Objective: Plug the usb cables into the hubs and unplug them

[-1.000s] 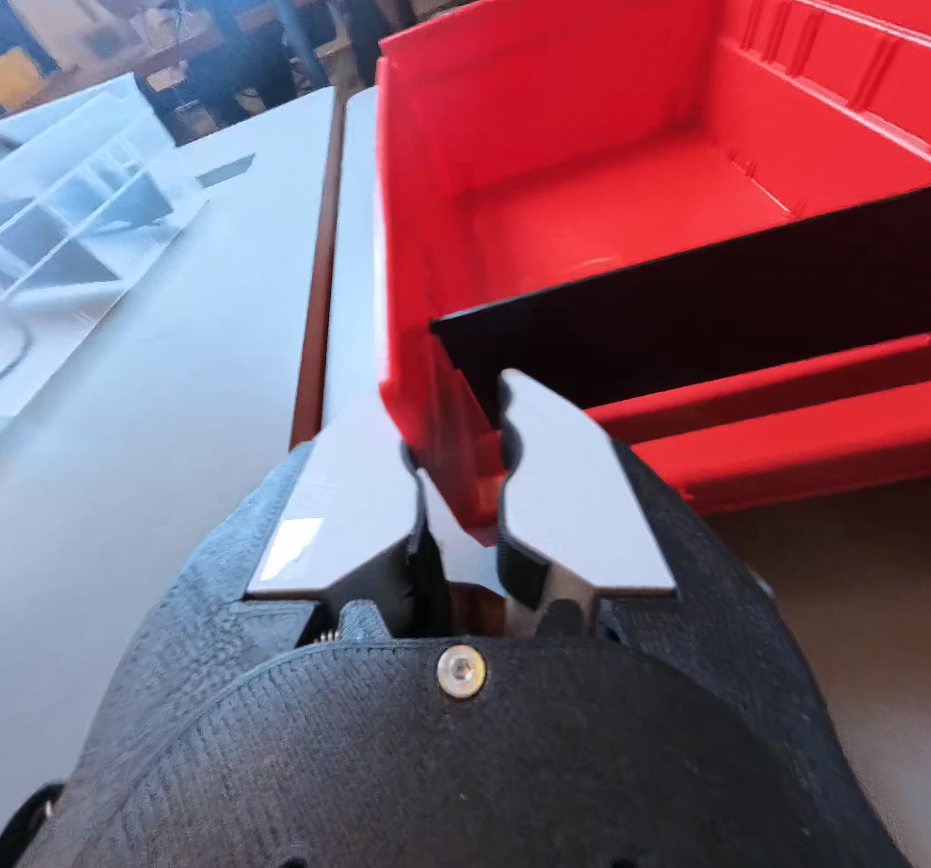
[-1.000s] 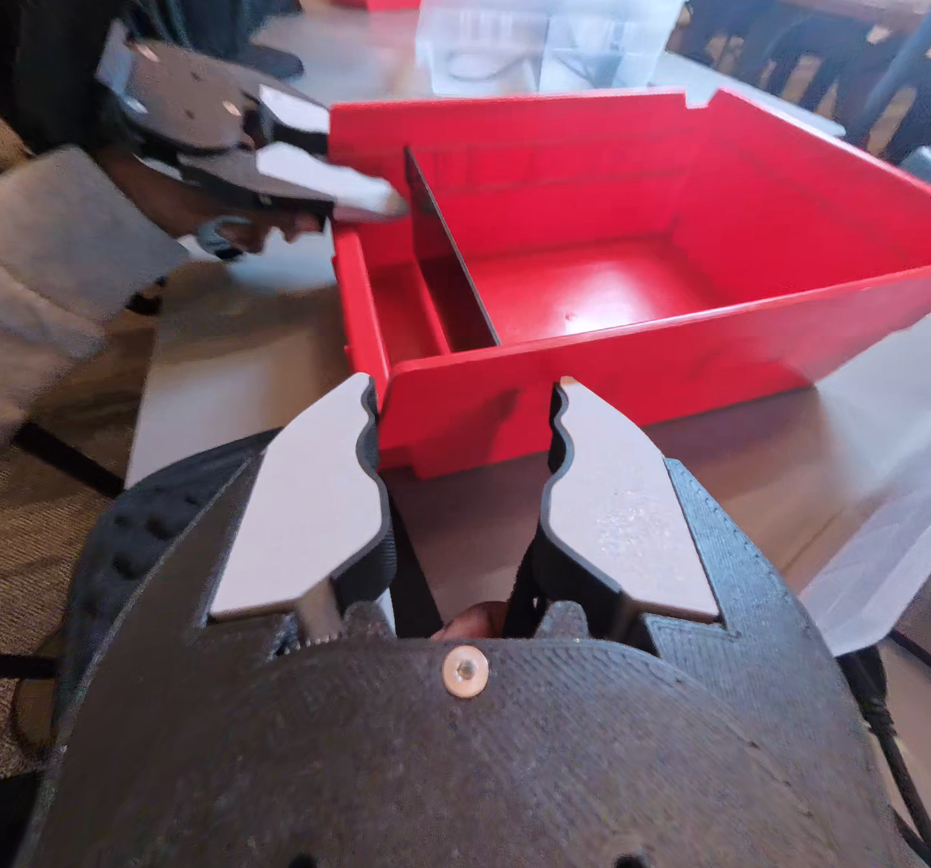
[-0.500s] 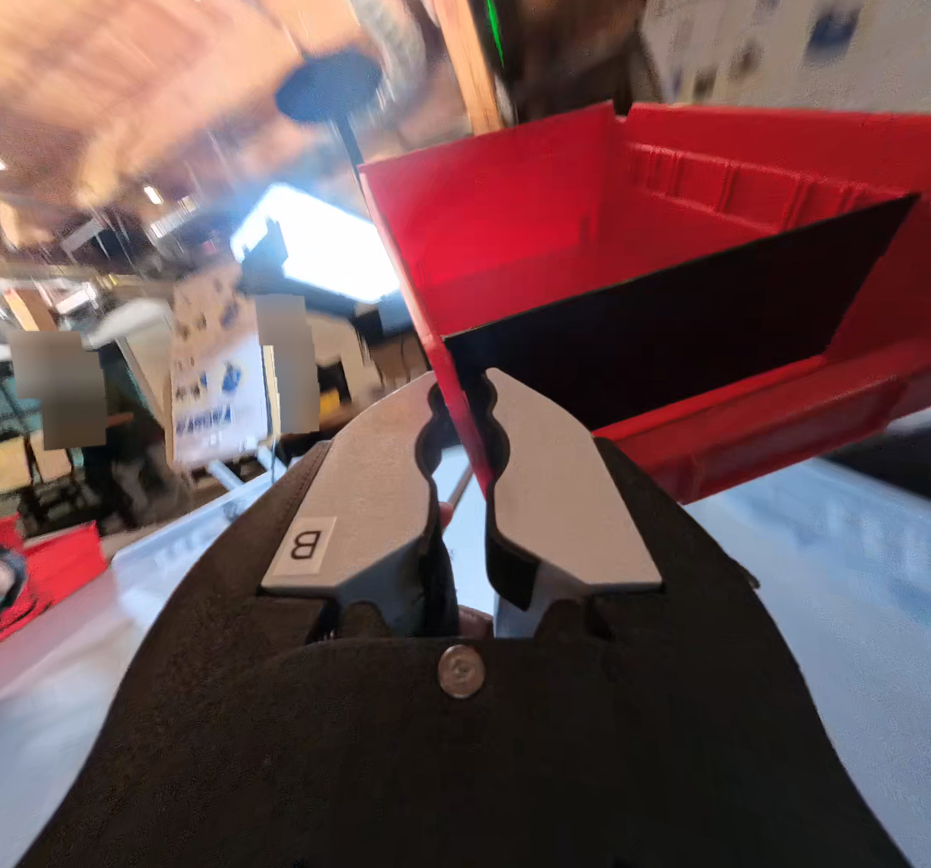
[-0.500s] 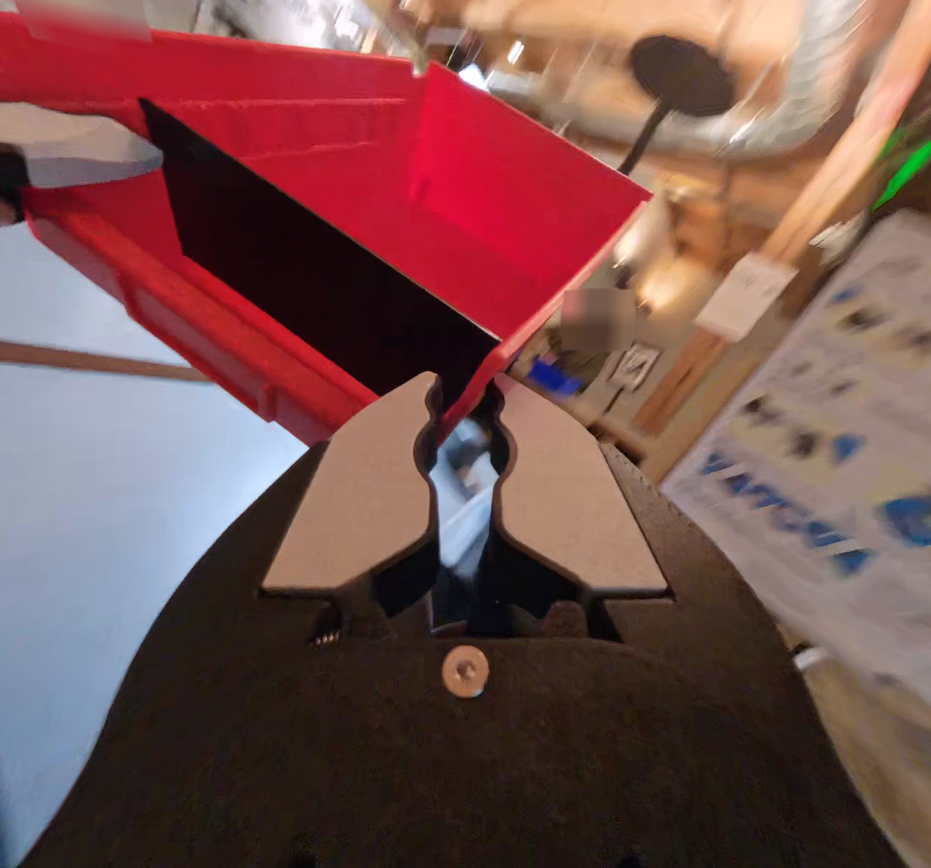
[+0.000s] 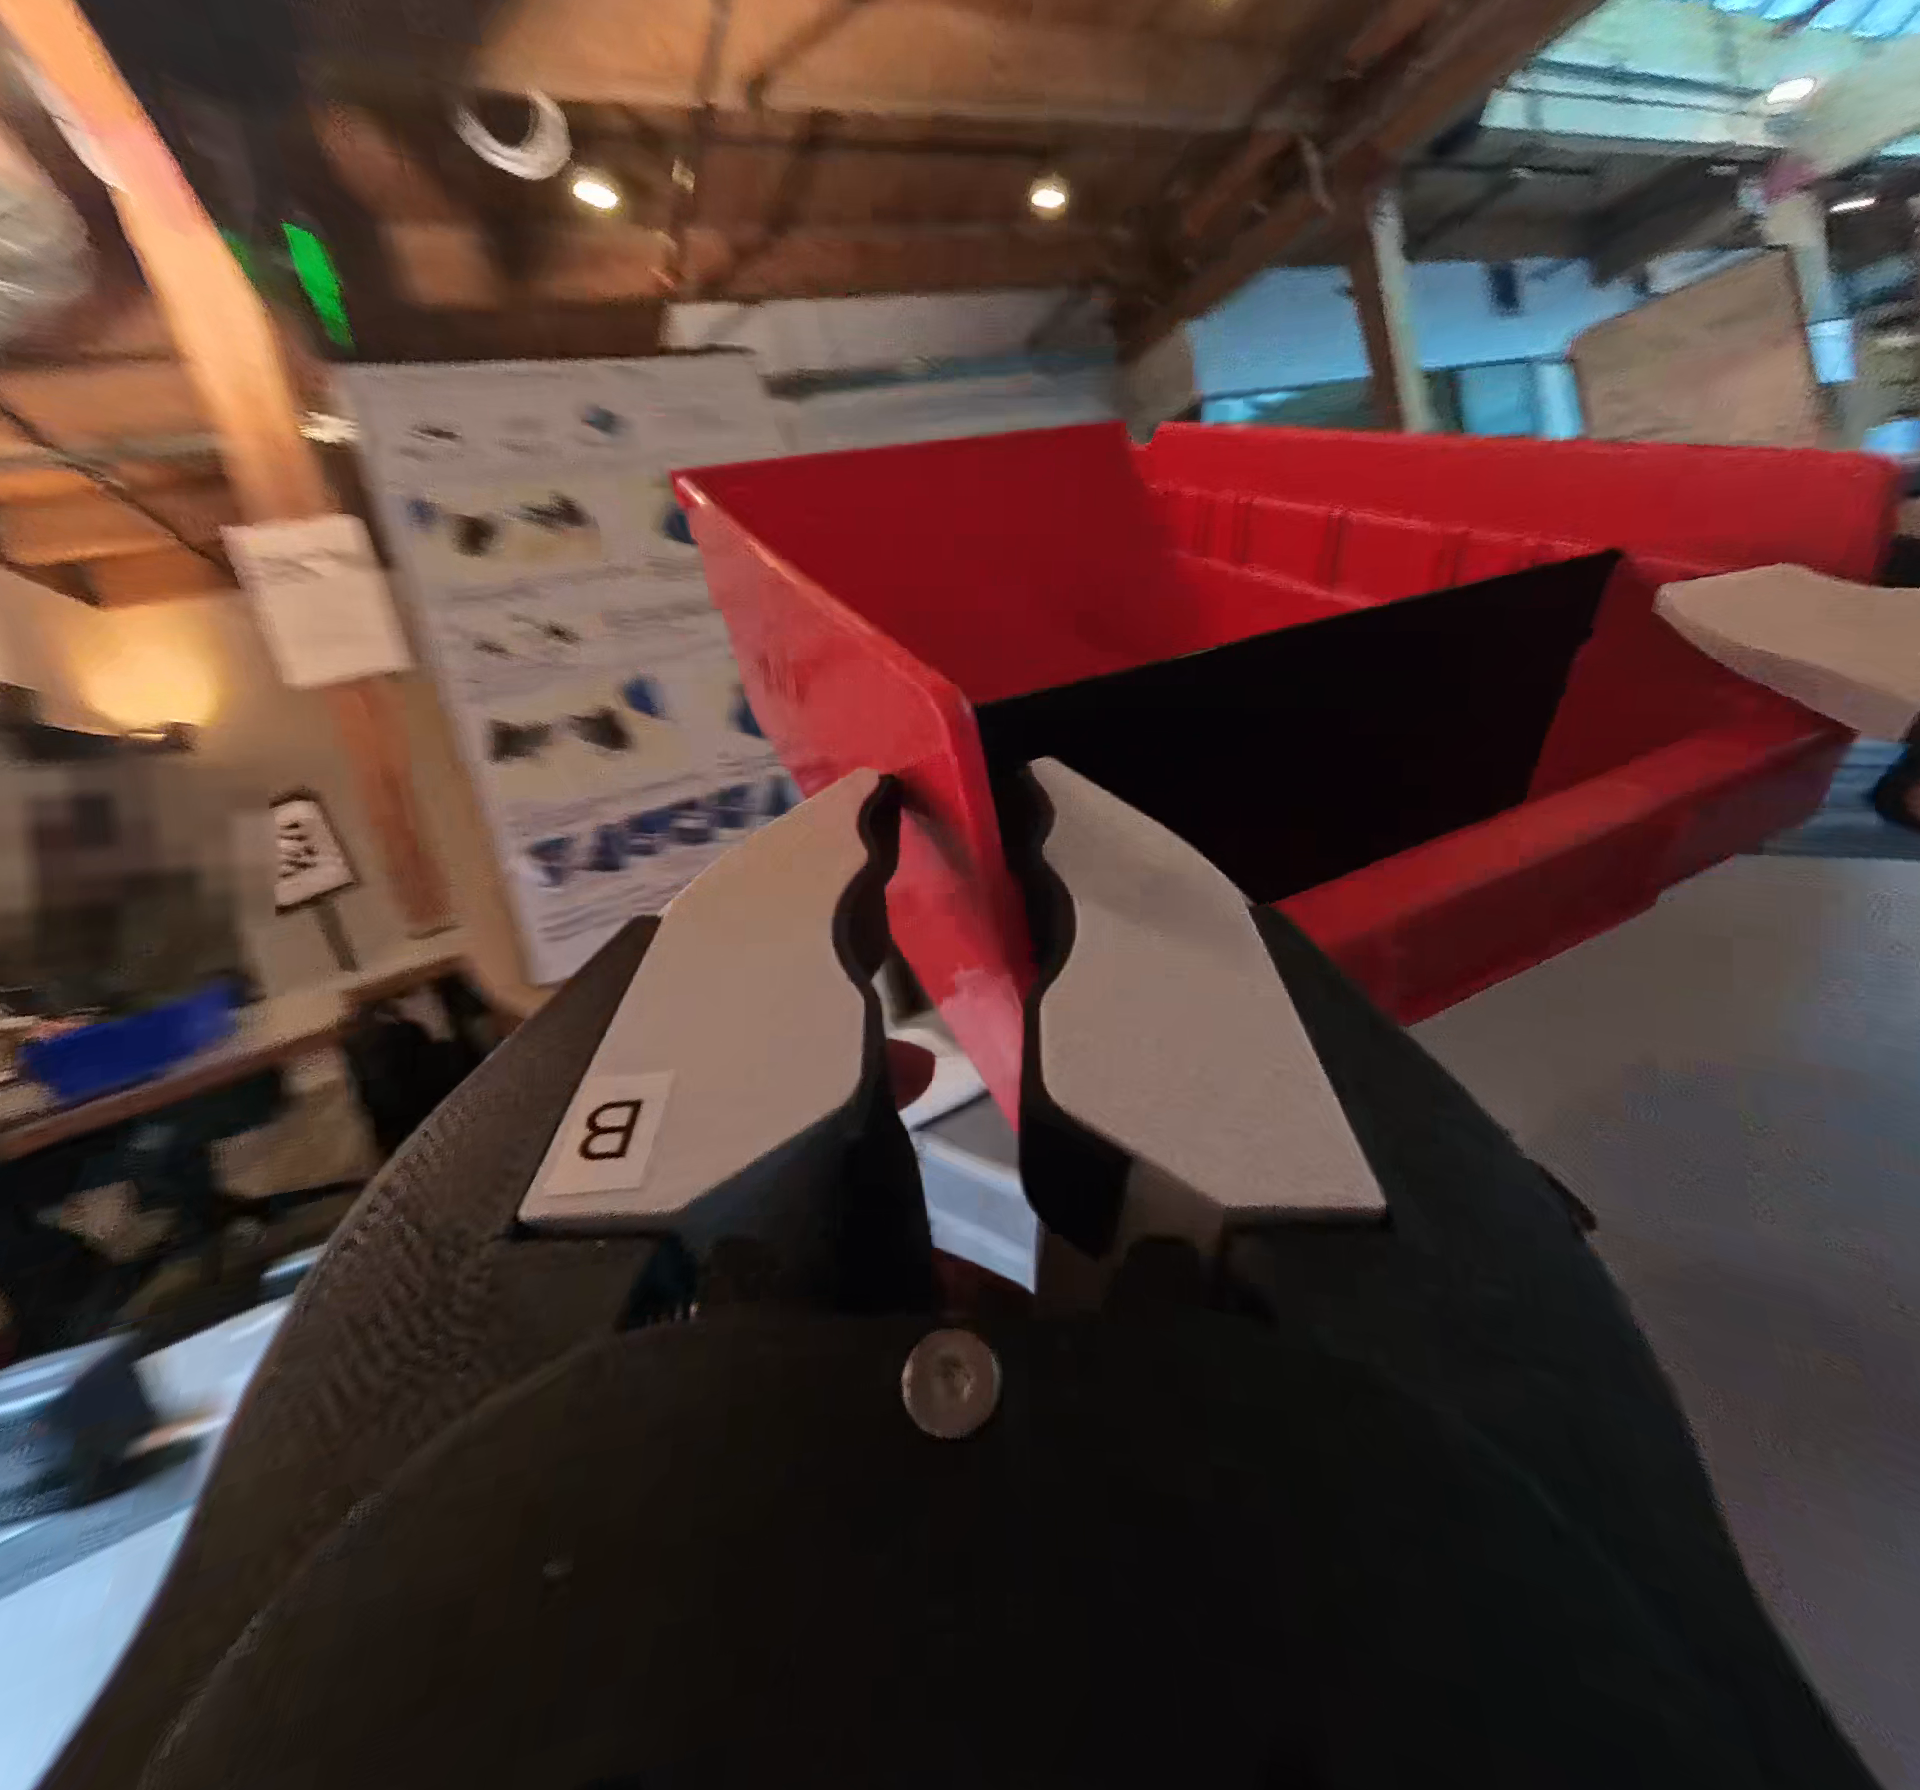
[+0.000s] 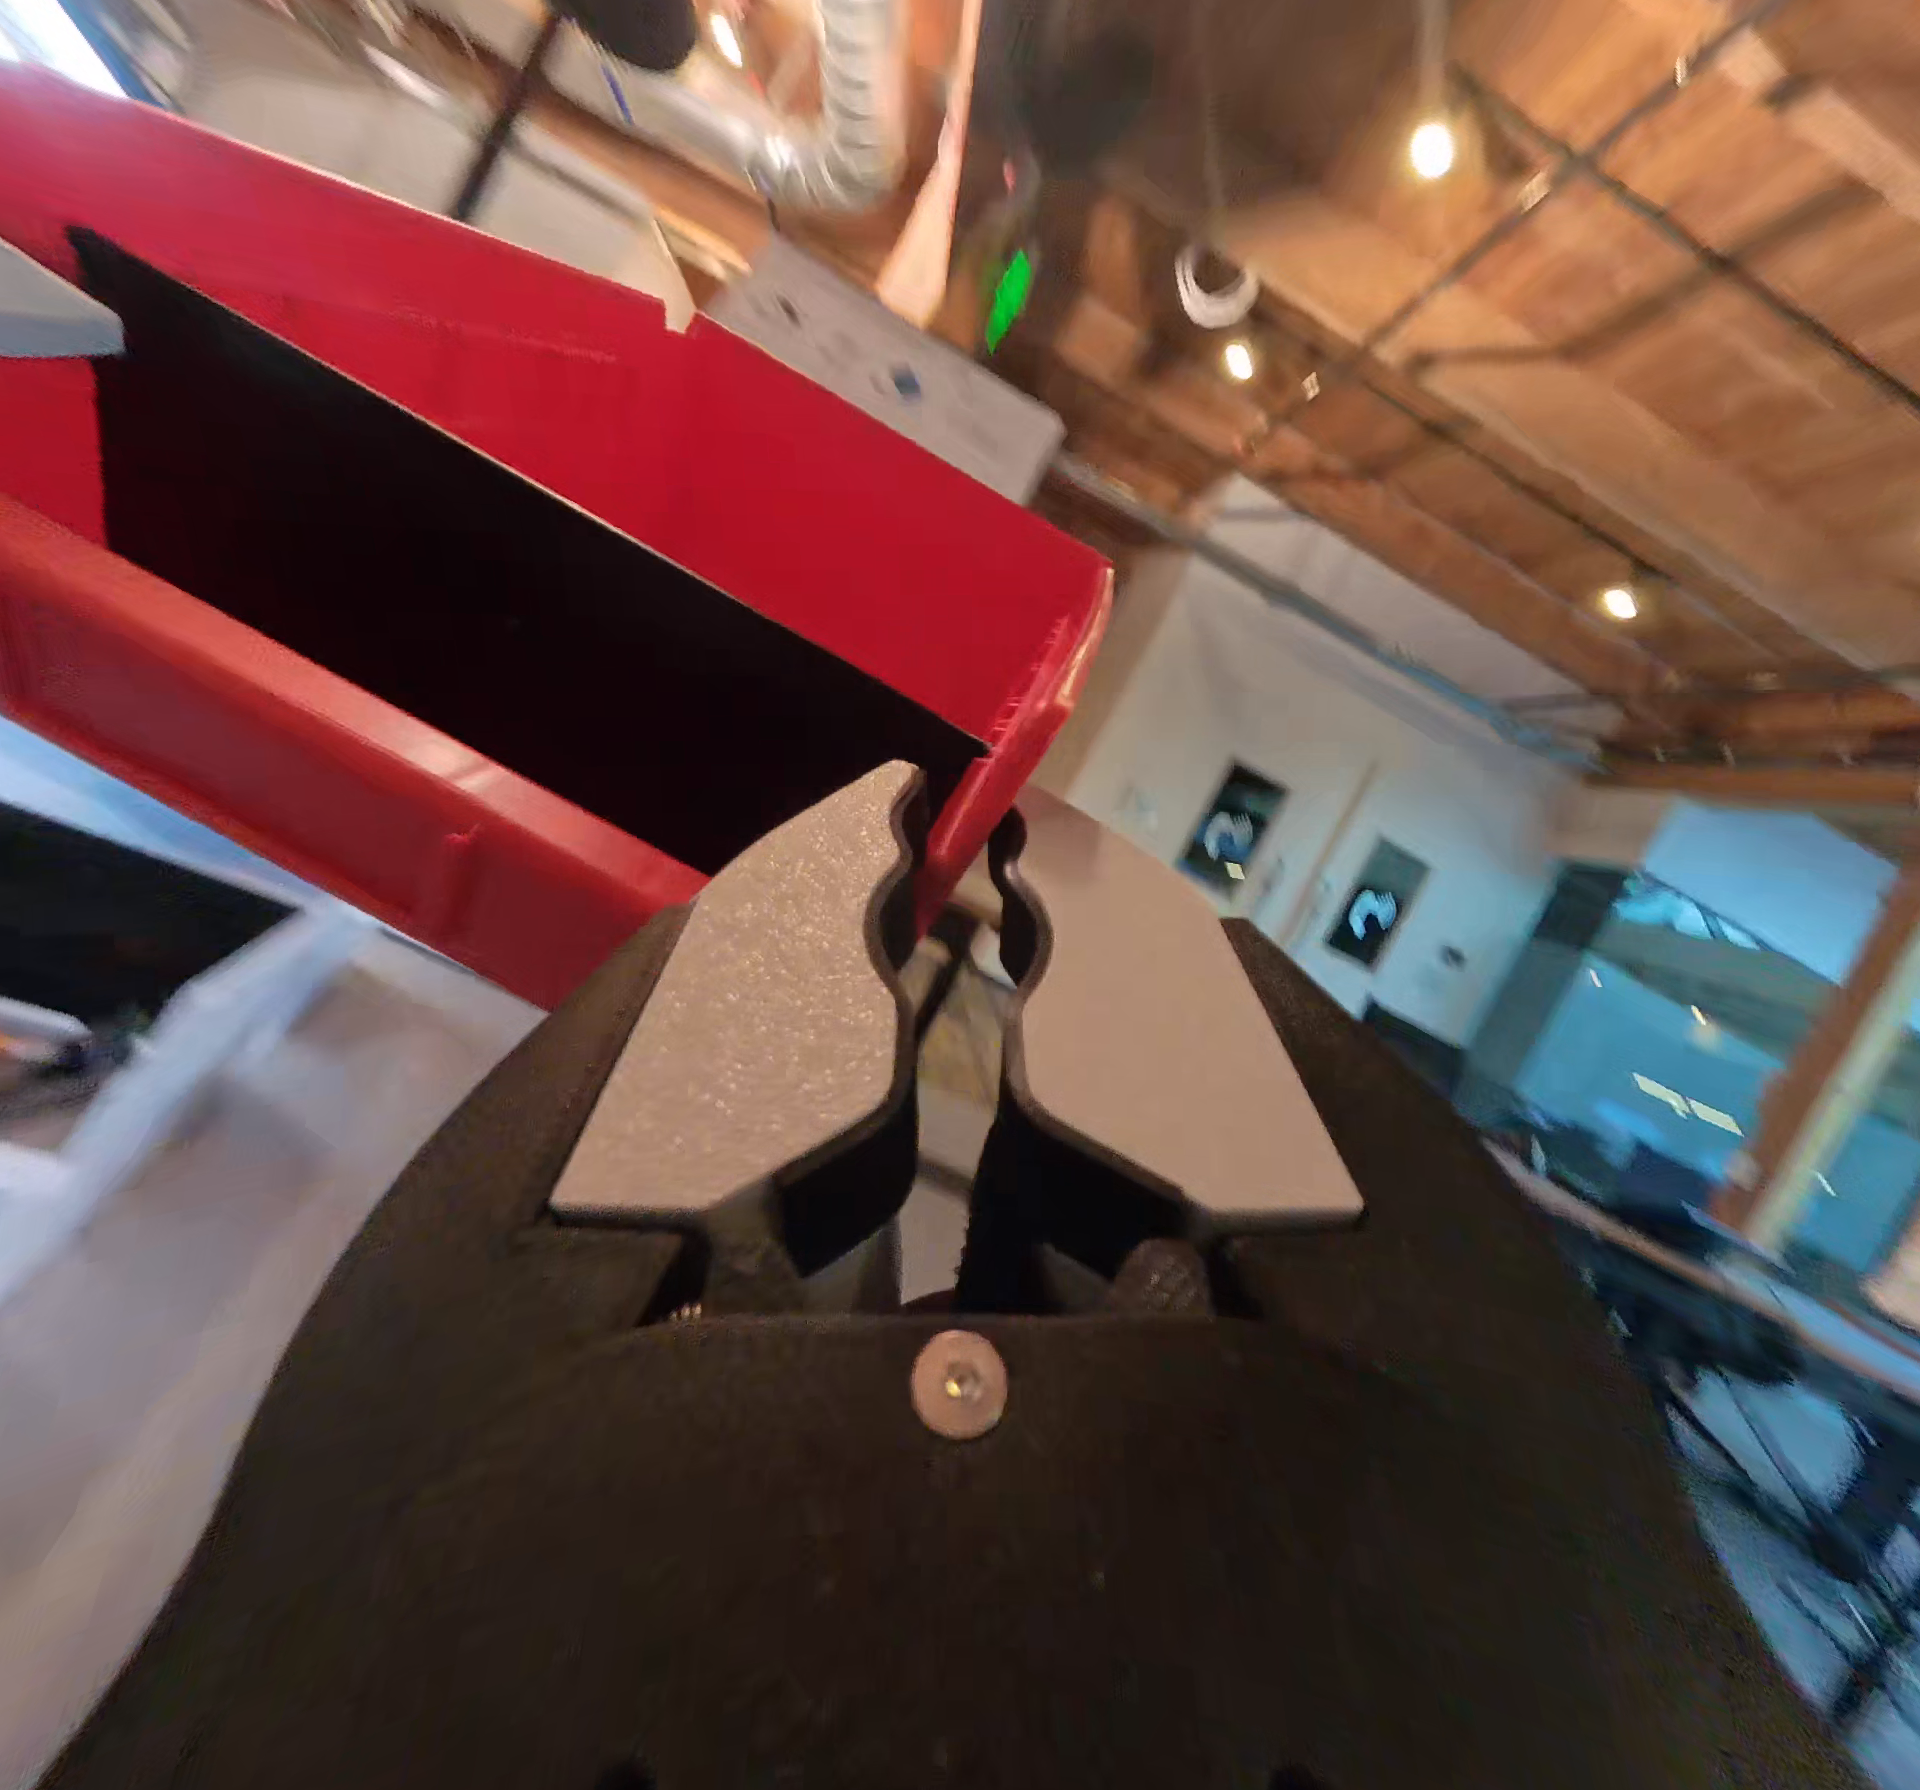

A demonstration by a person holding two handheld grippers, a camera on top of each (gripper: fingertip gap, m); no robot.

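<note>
A red plastic bin (image 5: 862, 660) with a black divider (image 5: 1299, 764) is held up in the air, tilted, between both grippers. My left gripper (image 5: 956, 790) is shut on the bin's left side wall. My right gripper (image 6: 961, 795) is shut on the bin's right side wall (image 6: 1029, 680). The right gripper's finger shows at the right edge of the left wrist view (image 5: 1808, 649). The left gripper's finger shows at the left edge of the right wrist view (image 6: 42, 317). No usb cables or hubs are in view.
Both cameras look upward at a wooden ceiling (image 5: 935, 78) with spot lights. A poster wall (image 5: 582, 618) and a wooden post (image 5: 208, 317) stand behind the bin. A grey table top (image 5: 1714, 1117) lies below at the right. There is about 20 cm between the tips of the two grippers.
The right gripper has closed on the bin's wall. Both grippers have lifted the bin off the table and tilted it, so the views swung up toward the ceiling.
</note>
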